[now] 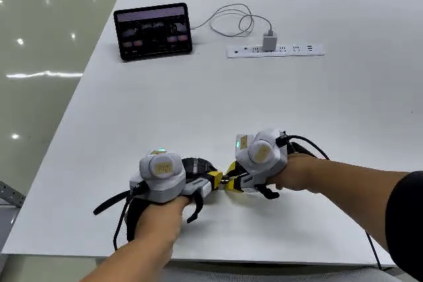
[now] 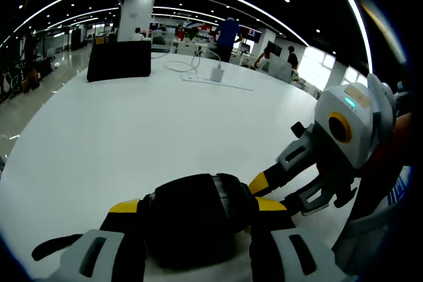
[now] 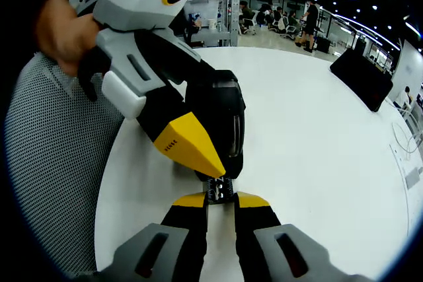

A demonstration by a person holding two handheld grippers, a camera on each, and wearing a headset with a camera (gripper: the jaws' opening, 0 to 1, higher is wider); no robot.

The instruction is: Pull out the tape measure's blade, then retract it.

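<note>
— White bench [image 1: 277, 117], is it, and what lies on it?
— White and wide, yes. At its far side a dark tablet [image 1: 153, 31] stands propped, screen lit, and just to the right of it lies a white power strip [image 1: 291, 49] with a charger [image 1: 269, 42] plugged in. A pale cable [image 1: 231, 21] loops from the charger back towards the tablet.
— And nearer the person?
— Two pairs of tongs, close together at the near edge. The left tongs [image 2: 198, 206] are closed around the tape measure [image 2: 198, 222], one yellow-tipped jaw on either side of its black case, which rests on the bench.
— Tight on it?
— Both jaws press against the case in the left gripper view, so yes, pinching it. From the right gripper view the black case lies just ahead, with one yellow jaw of the left tongs laid against its side.
— The right one?
— The right tongs [image 3: 220, 199] are drawn nearly together, nipping the end of the blade [image 3: 218, 188]. A short stub of it shows between the jaw tips and the case mouth, with fine markings on it that are too small to read.
— How far apart are the two pairs?
— Near; the right jaw tips sit just beside the case.
</note>
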